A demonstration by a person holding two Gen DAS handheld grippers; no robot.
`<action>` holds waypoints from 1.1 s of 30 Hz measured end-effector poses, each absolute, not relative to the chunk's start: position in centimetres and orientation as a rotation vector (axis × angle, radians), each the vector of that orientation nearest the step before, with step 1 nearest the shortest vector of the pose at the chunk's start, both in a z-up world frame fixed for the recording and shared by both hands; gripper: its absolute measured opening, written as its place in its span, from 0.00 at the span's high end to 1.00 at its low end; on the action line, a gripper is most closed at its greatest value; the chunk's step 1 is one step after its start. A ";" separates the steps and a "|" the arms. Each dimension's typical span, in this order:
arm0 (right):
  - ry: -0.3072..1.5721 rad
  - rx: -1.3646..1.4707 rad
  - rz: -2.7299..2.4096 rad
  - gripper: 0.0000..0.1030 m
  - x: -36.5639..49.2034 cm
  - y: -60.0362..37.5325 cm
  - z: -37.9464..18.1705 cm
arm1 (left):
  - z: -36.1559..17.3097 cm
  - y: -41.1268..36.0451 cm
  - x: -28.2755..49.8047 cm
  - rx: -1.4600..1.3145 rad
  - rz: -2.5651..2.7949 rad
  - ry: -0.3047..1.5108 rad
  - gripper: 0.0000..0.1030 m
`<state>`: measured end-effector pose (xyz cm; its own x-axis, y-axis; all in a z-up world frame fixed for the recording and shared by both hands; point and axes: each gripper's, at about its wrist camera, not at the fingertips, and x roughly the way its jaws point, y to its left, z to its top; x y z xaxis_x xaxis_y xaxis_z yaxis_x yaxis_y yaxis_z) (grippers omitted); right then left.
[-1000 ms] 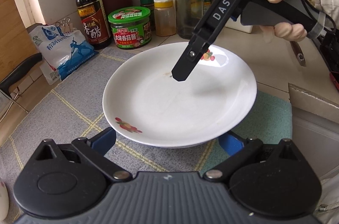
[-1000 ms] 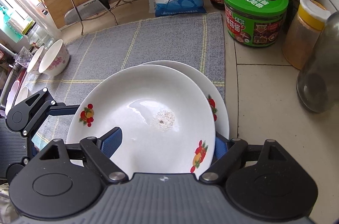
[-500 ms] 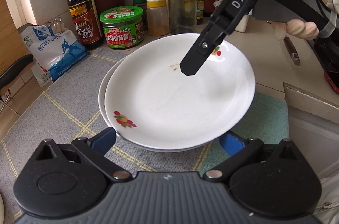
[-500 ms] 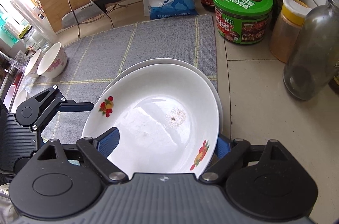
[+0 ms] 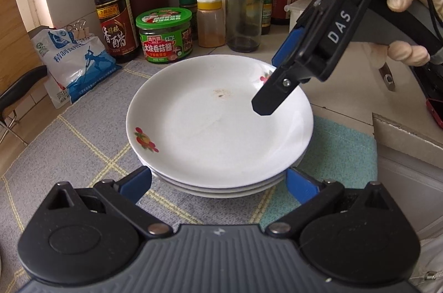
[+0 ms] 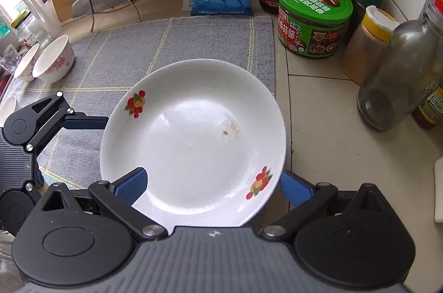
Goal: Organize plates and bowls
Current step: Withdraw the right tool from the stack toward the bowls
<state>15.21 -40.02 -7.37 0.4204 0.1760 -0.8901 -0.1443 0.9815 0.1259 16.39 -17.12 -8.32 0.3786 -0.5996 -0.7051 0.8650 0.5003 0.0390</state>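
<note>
Each claw has a ribbed grey body, black linkage arms with silver screws and blue finger pads. At upper right of the left wrist view, the right claw (image 5: 274, 88) bears white "DAS" lettering; a pale glove (image 5: 407, 24) and black cable show.

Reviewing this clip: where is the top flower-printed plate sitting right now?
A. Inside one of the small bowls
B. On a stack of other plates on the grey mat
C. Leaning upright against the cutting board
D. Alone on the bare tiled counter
B: in the left wrist view the top plate rests on the rims of other plates stacked under it, on the grey mat.
</note>
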 end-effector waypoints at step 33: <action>0.651 -0.341 0.429 0.00 10.5 -22.8 -4.7 | -2.9 3.0 11.6 0.161 -0.269 0.649 0.01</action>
